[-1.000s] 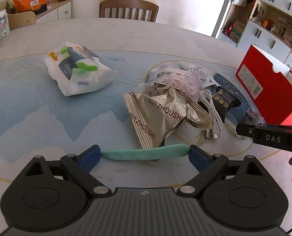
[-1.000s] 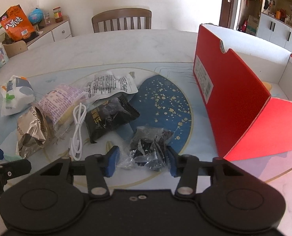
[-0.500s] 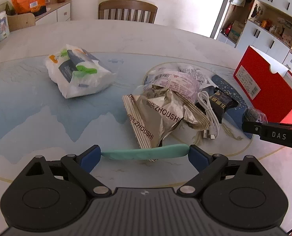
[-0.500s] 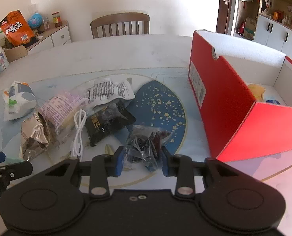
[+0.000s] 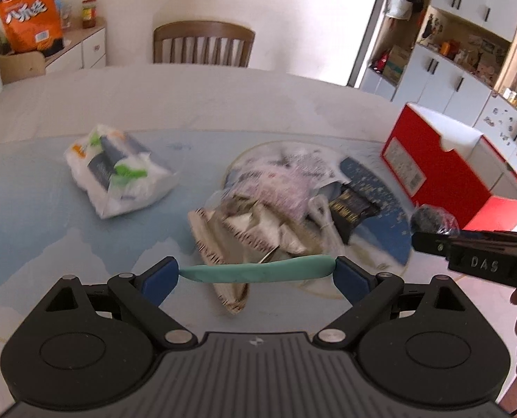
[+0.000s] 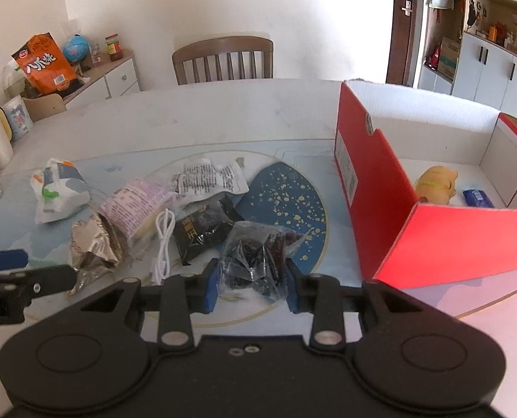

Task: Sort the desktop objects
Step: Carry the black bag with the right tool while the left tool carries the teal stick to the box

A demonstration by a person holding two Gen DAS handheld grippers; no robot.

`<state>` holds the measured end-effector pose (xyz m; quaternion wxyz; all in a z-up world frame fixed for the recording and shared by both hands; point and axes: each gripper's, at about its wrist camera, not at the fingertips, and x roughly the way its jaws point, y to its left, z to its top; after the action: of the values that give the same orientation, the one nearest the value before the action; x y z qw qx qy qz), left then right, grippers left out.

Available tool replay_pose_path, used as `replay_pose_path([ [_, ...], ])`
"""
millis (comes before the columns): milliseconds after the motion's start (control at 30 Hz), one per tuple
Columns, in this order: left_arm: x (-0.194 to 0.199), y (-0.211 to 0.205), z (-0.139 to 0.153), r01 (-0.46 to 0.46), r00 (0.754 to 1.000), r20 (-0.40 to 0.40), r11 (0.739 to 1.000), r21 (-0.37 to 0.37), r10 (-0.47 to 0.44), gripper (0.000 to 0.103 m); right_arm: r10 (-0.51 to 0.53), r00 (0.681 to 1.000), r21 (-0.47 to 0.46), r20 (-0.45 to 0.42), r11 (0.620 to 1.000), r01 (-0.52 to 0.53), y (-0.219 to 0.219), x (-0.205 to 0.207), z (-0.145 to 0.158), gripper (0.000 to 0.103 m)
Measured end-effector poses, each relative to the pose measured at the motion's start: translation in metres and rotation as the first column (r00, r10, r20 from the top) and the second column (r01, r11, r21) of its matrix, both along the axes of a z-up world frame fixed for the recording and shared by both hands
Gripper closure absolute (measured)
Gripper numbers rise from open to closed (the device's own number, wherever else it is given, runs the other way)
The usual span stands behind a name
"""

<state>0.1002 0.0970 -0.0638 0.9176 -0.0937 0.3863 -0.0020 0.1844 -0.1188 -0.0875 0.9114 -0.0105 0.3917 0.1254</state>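
My left gripper (image 5: pixel 256 276) is shut on a long teal bar (image 5: pixel 258 271), gripped by its two ends and held above the table. Between the blue pads of my right gripper (image 6: pixel 253 278) hangs a clear bag of dark pieces (image 6: pixel 255 257), pinched and lifted off the tabletop. The same bag (image 5: pixel 429 218) shows at the tip of the right gripper in the left wrist view. An open red box (image 6: pixel 373 188) stands to the right, with a yellow toy (image 6: pixel 436 184) and a blue pack (image 6: pixel 478 198) inside.
A pile lies on the round table (image 6: pixel 223 111): silver packet (image 6: pixel 91 247), purple packet (image 6: pixel 132 205), white printed packet (image 6: pixel 209 181), black packet (image 6: pixel 202 233), white cable (image 6: pixel 162 240). A white bag with green (image 6: pixel 58 188) lies left. A wooden chair (image 6: pixel 223 59) stands behind.
My right gripper's jaws closed onto the clear bag and lifted it off the table. Both grippers rose, so the table looks farther away. The left keeps its hold on the teal bar.
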Motion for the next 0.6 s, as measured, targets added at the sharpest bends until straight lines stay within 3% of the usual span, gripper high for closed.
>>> replay_pose_path([
  [600,0.018,-0.049,0.06,0.151,0.983,0.097,0.988,0.033,-0.154,0.007,0.021,0.996,-0.004,0.087,1.0,-0.021,-0.025,-0.019,0.056,0.067],
])
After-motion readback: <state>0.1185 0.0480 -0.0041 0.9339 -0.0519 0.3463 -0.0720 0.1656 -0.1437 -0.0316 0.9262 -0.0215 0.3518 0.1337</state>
